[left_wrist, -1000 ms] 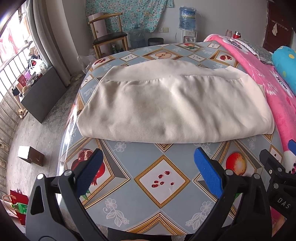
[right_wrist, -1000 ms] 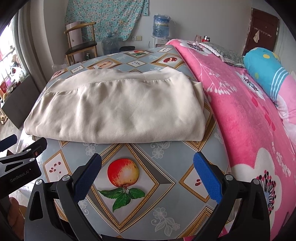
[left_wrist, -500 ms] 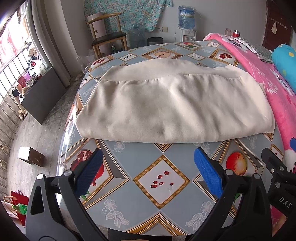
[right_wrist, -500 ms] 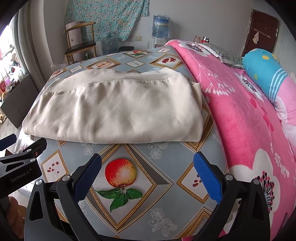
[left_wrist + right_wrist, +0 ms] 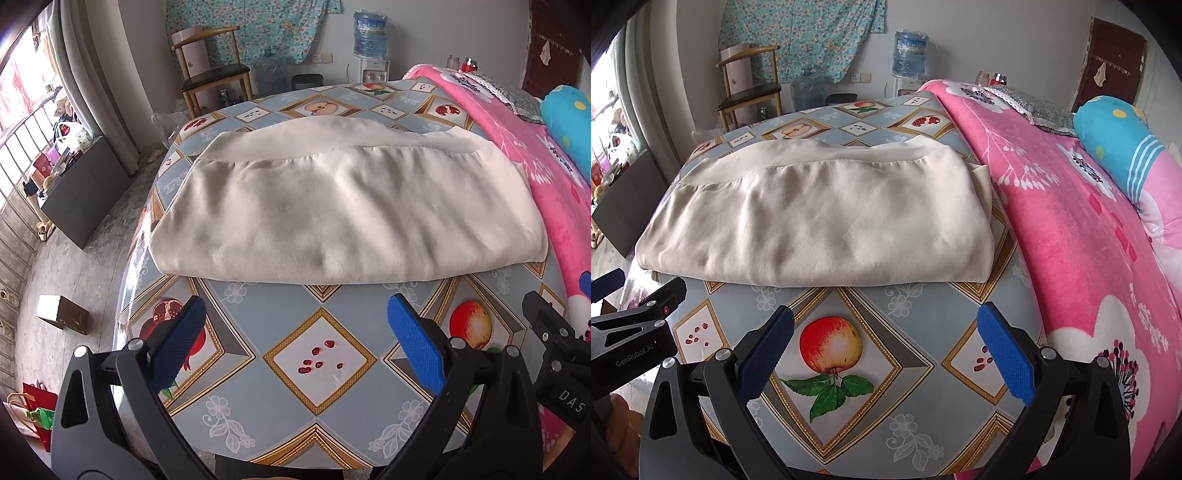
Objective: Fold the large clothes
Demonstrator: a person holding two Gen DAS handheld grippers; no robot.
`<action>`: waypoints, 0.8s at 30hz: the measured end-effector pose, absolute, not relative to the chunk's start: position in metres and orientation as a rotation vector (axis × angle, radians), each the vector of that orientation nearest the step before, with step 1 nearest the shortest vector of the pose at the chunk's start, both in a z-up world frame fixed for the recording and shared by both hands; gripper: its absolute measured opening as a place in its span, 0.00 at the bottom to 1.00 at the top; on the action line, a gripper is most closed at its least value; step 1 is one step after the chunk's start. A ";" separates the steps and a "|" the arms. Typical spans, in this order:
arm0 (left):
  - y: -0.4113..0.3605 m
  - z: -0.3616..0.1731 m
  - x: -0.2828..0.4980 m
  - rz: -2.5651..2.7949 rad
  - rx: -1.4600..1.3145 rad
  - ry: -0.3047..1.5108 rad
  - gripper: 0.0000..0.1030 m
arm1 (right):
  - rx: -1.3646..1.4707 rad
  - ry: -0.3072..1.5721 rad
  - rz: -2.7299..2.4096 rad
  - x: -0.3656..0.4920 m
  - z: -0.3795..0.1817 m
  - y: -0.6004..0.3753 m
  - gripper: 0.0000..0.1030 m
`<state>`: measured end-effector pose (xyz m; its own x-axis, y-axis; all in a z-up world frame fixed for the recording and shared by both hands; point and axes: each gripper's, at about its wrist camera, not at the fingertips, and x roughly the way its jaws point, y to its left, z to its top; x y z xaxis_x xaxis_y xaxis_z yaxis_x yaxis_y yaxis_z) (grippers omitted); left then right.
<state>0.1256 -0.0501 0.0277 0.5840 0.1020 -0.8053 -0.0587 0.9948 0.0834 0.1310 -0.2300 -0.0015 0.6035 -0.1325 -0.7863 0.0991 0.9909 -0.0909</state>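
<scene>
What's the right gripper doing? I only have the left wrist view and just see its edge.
Observer: The right gripper is open with nothing between its fingers, and it is over the apple print, short of the cream garment.
Operator: Is the garment's right edge tidy?
Observer: Not quite. An under layer pokes out at the far right corner, next to the pink blanket.
</scene>
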 end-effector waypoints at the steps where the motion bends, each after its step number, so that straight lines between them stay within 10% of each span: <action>1: -0.050 0.028 0.125 0.093 0.049 0.943 0.92 | -0.037 0.914 -0.133 0.131 -0.001 -0.230 0.94; 24: -0.054 0.028 0.126 0.089 0.053 0.939 0.92 | -0.039 0.913 -0.137 0.130 -0.001 -0.229 0.94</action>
